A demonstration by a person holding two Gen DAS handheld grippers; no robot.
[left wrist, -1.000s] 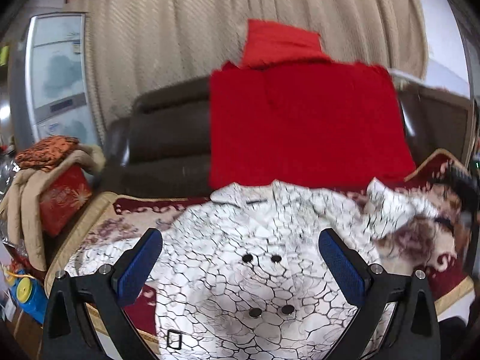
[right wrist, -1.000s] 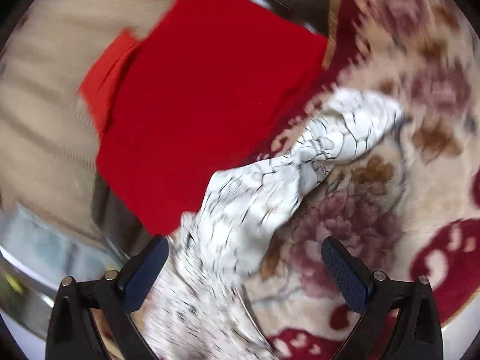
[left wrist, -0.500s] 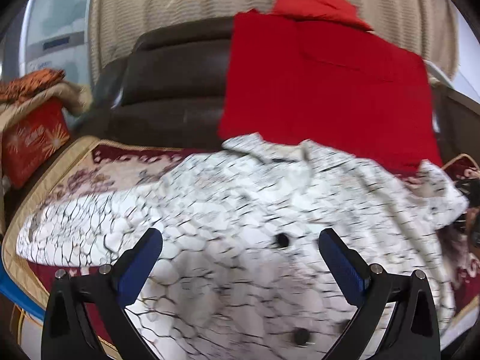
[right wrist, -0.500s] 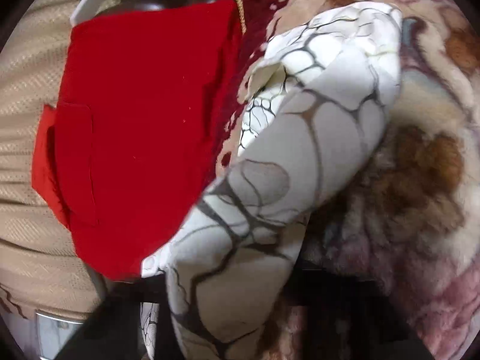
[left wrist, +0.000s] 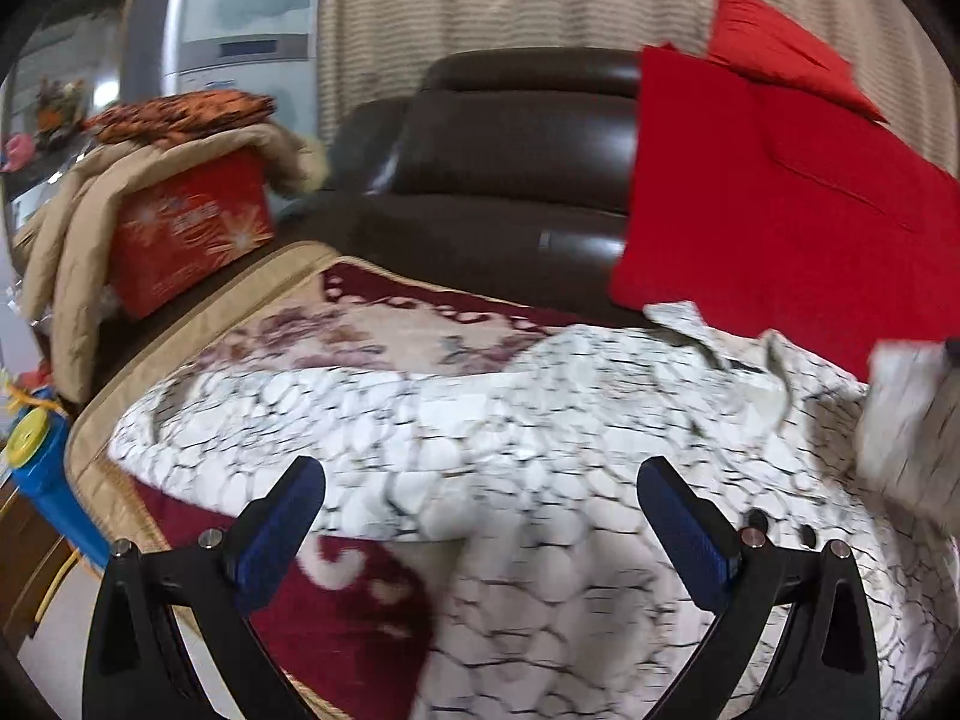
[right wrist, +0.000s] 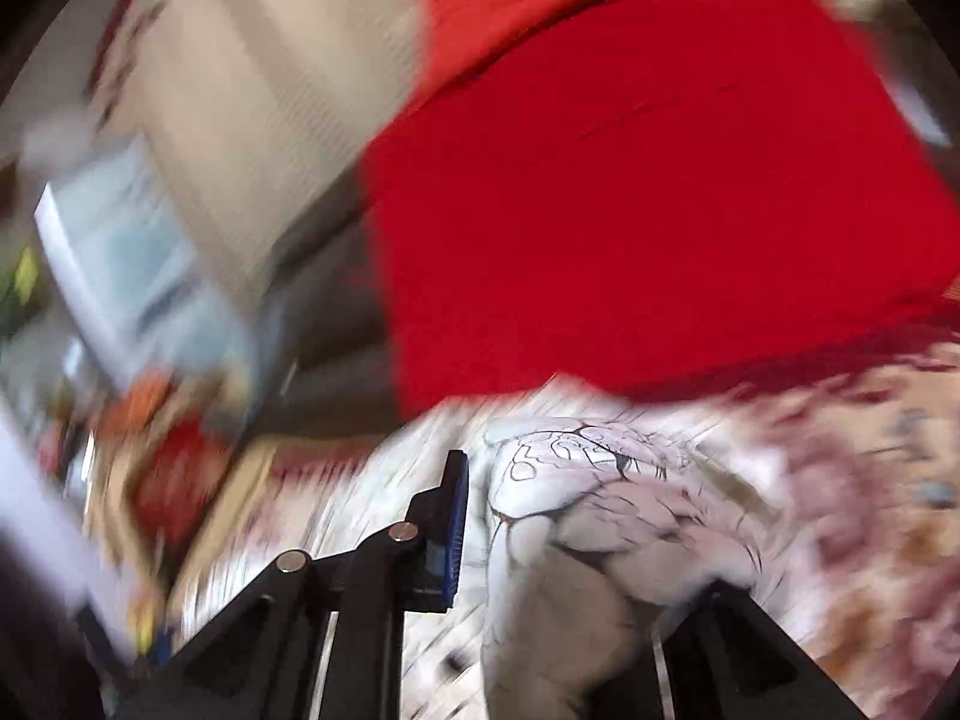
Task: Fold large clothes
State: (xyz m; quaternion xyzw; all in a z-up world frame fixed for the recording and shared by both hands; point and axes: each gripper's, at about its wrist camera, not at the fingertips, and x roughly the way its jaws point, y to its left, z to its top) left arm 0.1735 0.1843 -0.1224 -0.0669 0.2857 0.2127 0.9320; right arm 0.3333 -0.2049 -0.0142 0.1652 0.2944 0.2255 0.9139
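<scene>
White cloth with a black crackle print, a large coat (left wrist: 540,438), lies spread over the floral red-and-cream blanket (left wrist: 360,324) on the dark leather sofa (left wrist: 516,138), with a red garment (left wrist: 780,210) draped over the backrest behind it. One sleeve (right wrist: 600,510) of the coat is bunched up between the pads of my right gripper (right wrist: 540,516); its jaws are closing on it now, the blue left pad standing against the fabric, the right pad hidden under the bundle. The right wrist view is smeared with motion, so I cannot tell how deep the bite is. Risk as I judge it: the grip has taken a thick wad rather than a clean cuff edge, and if I carry it across fast the wad may slide out, or it may drag the whole coat sideways and ruck the body I want flat. The coat front hangs over the near blanket edge, so a hard pull could also tip more of it off the sofa. My left gripper (left wrist: 480,516) hangs just above the coat body, fingers (left wrist: 282,516) wide apart, nothing between them, touching nothing that I can see. The other sleeve lies out toward the left side of the blanket, near the orange box (left wrist: 192,234) under a tan jacket (left wrist: 72,252). Its cuff edge is blurred, so an early closing there could catch blanket pile along with cloth.
</scene>
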